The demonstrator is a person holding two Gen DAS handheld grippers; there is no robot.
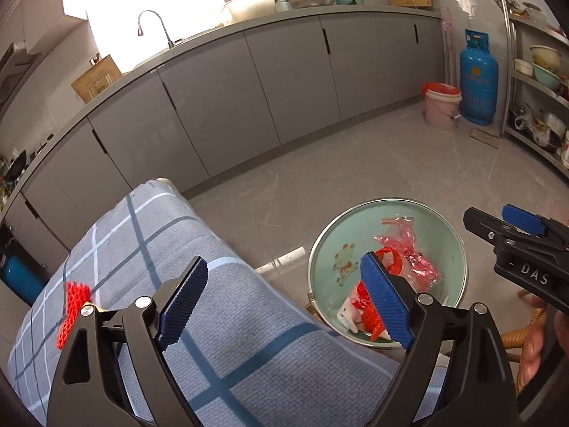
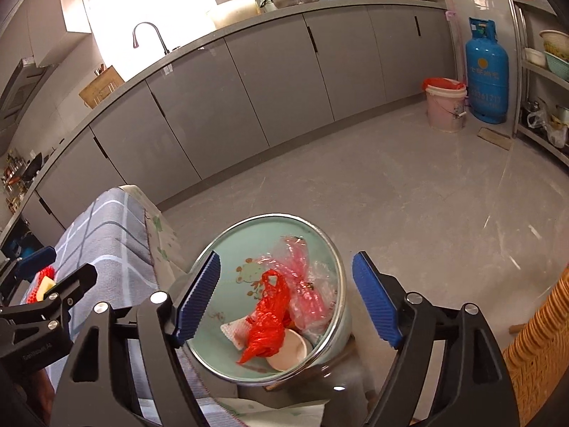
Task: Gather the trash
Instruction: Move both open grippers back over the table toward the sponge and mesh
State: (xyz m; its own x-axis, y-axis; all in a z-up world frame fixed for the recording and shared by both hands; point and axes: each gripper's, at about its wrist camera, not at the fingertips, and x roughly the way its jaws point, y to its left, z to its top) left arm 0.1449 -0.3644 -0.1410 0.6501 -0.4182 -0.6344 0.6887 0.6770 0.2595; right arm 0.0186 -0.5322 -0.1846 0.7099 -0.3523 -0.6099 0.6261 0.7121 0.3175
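A pale green basin (image 2: 242, 245) stands beside the table and holds trash: a red plastic bag (image 2: 266, 316), crumpled pink wrap (image 2: 306, 277), a paper cup (image 2: 288, 352) and a white foam piece (image 2: 233, 331). My right gripper (image 2: 286, 259) hangs open right above the basin with nothing between its fingers. My left gripper (image 1: 284, 267) is open too, over the edge of the grey checked cloth (image 1: 249, 338) and the basin (image 1: 437, 235). A red mesh scrap (image 1: 73, 306) lies on the cloth at the left, beside a small yellow piece (image 2: 46, 286).
Grey cabinets (image 1: 249, 82) run along the far wall under a counter with a tap (image 1: 153, 21). A pink bucket (image 1: 441, 110) with a red liner and a blue gas cylinder (image 1: 478, 78) stand at the back right, next to a metal shelf (image 1: 533, 82). A wicker chair (image 2: 544, 348) is close at the right.
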